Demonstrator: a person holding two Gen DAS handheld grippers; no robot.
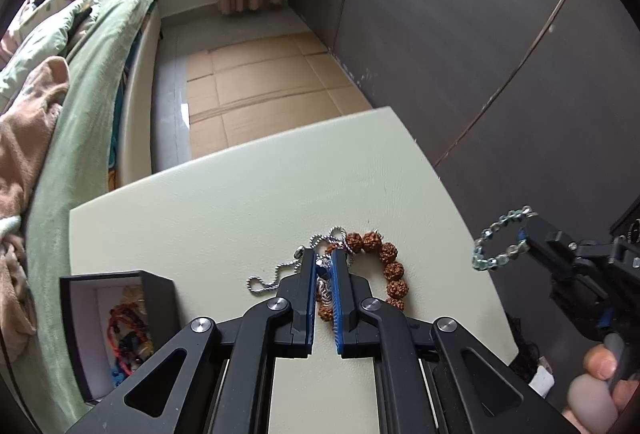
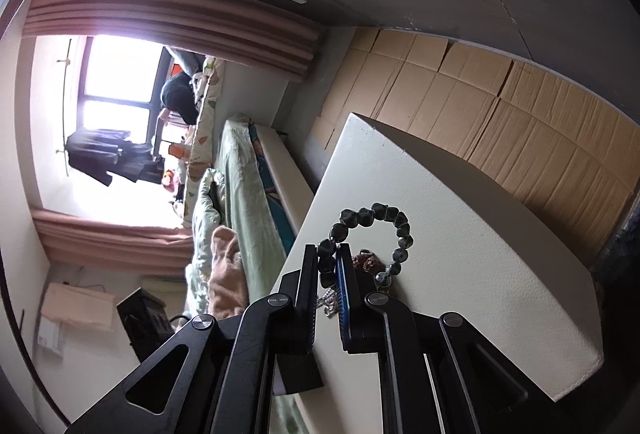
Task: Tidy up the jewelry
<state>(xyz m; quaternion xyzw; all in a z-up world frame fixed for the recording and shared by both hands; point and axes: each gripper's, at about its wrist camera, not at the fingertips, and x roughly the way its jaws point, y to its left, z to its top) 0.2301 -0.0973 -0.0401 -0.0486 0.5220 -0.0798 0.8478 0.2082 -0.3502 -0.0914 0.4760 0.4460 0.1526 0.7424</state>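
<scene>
My left gripper [image 1: 323, 259] is down on the cream table [image 1: 224, 202], its jaws nearly closed around the silver chain [image 1: 276, 274] where it tangles with the brown bead bracelet [image 1: 390, 266]. My right gripper [image 2: 331, 254] is shut on a pale blue-green bead bracelet [image 2: 400, 230] and holds it in the air off the table's right edge; it shows in the left wrist view [image 1: 500, 242] too. An open black jewelry box [image 1: 116, 326] with several colourful bracelets inside stands at the table's left front corner.
A bed with green sheets [image 1: 88, 106] runs along the left of the table. Flattened cardboard [image 1: 260, 82] covers the floor beyond. A dark wardrobe wall [image 1: 460, 34] is on the right. The table's far half [image 1: 280, 170] is bare.
</scene>
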